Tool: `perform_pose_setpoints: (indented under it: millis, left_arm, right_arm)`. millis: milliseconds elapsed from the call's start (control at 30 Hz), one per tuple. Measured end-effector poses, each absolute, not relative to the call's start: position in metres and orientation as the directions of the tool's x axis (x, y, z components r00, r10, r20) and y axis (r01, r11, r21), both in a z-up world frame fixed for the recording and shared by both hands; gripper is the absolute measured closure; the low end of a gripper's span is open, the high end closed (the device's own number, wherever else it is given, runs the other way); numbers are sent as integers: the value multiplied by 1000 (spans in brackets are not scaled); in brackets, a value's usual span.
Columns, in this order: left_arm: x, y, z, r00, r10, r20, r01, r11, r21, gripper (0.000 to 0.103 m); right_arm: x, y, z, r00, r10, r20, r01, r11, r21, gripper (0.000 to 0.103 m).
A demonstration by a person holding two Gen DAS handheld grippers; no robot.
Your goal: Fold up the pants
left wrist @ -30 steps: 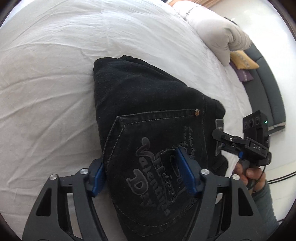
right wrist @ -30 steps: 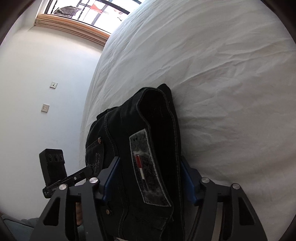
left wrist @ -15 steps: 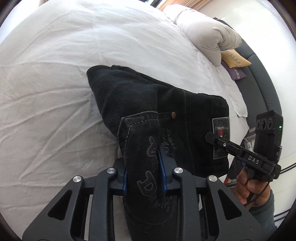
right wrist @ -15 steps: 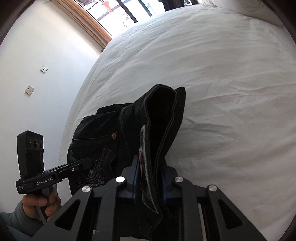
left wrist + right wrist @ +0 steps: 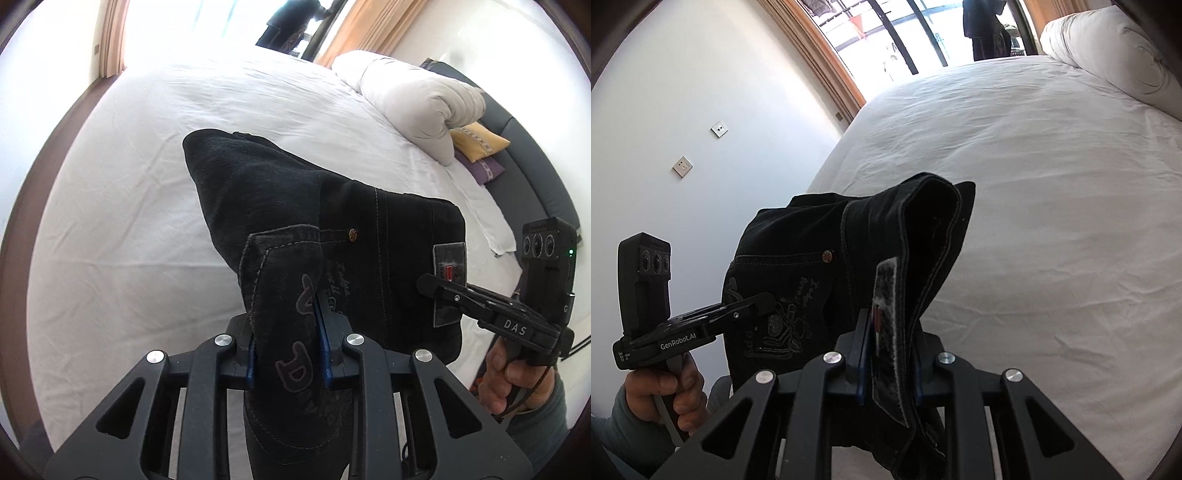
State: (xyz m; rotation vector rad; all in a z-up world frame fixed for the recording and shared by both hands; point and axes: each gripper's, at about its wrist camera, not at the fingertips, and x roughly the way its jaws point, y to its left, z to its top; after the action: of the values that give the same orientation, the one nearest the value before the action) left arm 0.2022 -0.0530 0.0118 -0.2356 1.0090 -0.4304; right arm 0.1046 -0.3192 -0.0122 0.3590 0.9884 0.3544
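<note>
Folded black pants [image 5: 295,206] hang lifted above the white bed [image 5: 147,155]. My left gripper [image 5: 288,332] is shut on the back-pocket side, its blue pads pinching the printed denim. My right gripper [image 5: 886,343] is shut on the waistband edge of the pants [image 5: 820,266], at the grey leather patch with a red mark. Each gripper shows in the other's view: the right gripper [image 5: 428,286] at the right edge of the pants, the left gripper [image 5: 764,301] at the pocket. The far folded end droops toward the sheet.
A rolled white duvet [image 5: 417,103] lies at the head of the bed, with a yellow cushion [image 5: 480,140] and a purple one beside it on a dark bench. A white wall [image 5: 683,122] with sockets and a bright window stand beyond the bed.
Both grippers went from open around the pants to shut on them. Both then rose, lifting the near edge of the pants off the bed, and the views tilted up toward the window.
</note>
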Motion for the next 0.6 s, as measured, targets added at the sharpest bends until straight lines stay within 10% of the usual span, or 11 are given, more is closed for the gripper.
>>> perform_pose_setpoints:
  millis: [400,600]
  left_arm:
    - [280,-46,-42,410,-383,-828,205,923,-326,76]
    - [289,-30,-71,415,-377,-828,143,926,-350,31]
  right_arm:
    - [191,-316,-67,439,441,-783,-84,888,453,83]
    - [202,-342,-119,404,453,-794,63,852,519,47]
